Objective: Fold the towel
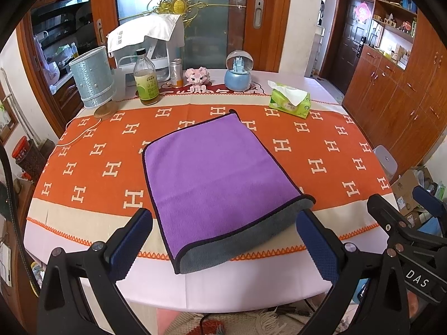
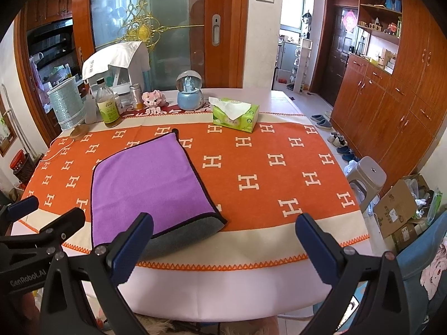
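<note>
On the far left of the table stands a silvery blue lamp [image 1: 93, 79] on a round base, and just right of it a glass bottle [image 1: 145, 79] with a green label. The table is covered by an orange cloth [image 1: 321, 150] patterned with pale H shapes. Near the front edge, the left gripper [image 1: 223, 244] hovers with its blue-padded fingers spread wide and holding nothing.

Between those fingers in the left wrist view lies the towel [image 1: 209, 173], folded over on itself: purple side up, dark-edged, with a grey underside showing along its near edge. It lies flat on the cloth, left of the table's middle.

Farther back sit a small pink toy [image 1: 197, 77], a blue snow globe [image 1: 239, 70] and, to the right, a green tissue box [image 1: 290, 100].

The right gripper [image 2: 223, 247] hovers right of the towel, fingers also wide apart and empty; its left finger overlaps the towel's near corner in view.
</note>
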{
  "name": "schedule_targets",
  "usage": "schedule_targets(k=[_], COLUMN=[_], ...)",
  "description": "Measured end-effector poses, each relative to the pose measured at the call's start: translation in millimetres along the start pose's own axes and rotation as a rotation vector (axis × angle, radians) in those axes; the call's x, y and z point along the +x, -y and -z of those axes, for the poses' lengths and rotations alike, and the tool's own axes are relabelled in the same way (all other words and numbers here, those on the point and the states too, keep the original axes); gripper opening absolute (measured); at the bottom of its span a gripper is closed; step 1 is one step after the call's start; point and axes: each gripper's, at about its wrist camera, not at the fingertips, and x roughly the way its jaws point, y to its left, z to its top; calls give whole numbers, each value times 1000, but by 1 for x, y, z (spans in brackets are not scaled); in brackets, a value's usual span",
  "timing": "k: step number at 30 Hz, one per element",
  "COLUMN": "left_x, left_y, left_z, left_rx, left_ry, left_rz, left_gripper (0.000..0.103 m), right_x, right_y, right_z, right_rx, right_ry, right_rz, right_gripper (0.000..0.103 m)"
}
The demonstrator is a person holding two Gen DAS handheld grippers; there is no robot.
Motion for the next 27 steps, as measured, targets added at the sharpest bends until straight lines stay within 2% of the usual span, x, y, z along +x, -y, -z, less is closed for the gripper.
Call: schedule_targets(k=[27], left_x=[-2], left_y=[-4], left_z=[-6], left_rx=[-11], left_ry=[5], left_rz=[5], left_gripper=[102], right_x=[-8], right_y=[-5], right_z=[-3], right_rx=[-16], right_ry=[30], right_rz=[-4], right_gripper=[102])
